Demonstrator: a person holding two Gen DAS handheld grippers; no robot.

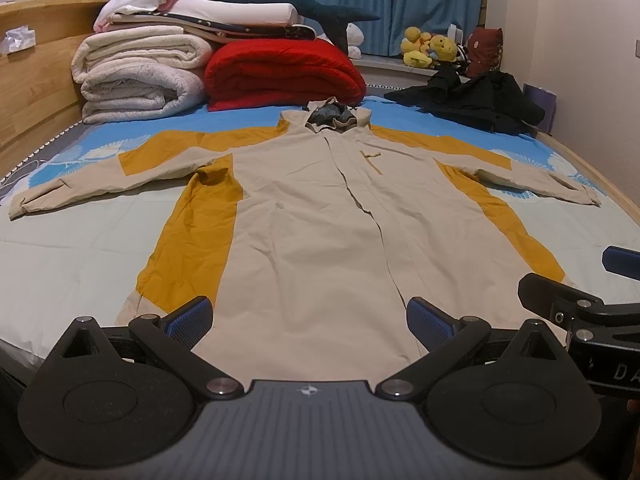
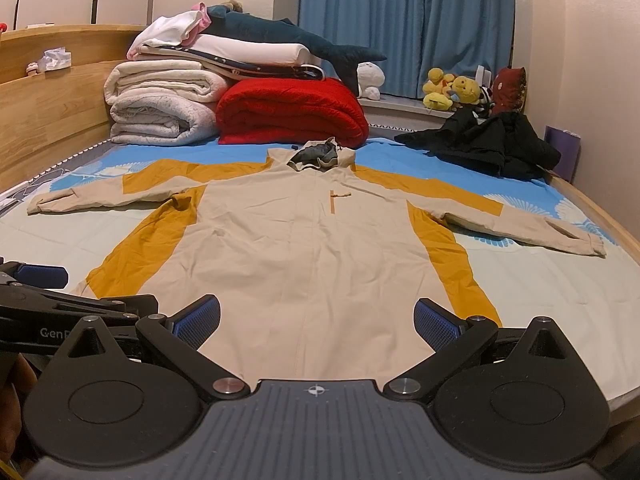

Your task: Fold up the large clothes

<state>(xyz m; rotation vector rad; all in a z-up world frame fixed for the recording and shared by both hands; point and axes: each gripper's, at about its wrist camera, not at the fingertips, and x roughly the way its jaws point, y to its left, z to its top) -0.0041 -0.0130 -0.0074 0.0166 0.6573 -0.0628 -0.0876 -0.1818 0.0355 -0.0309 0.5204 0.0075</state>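
A large beige and mustard hooded jacket (image 1: pixel 312 216) lies flat, front up, on the bed with both sleeves spread out; it also shows in the right wrist view (image 2: pixel 304 240). Its hood (image 1: pixel 332 118) points to the far end. My left gripper (image 1: pixel 308 320) is open and empty, hovering over the jacket's hem near the bed's front edge. My right gripper (image 2: pixel 316 322) is open and empty, beside it on the right, also over the hem. The right gripper shows at the right edge of the left wrist view (image 1: pixel 576 280).
Folded white blankets (image 1: pixel 140 76) and a red quilt (image 1: pixel 280 74) are stacked at the head of the bed. A black garment (image 1: pixel 476 100) lies at the far right. Plush toys (image 1: pixel 430 50) sit on the sill. A wooden bed frame (image 1: pixel 32 96) runs along the left.
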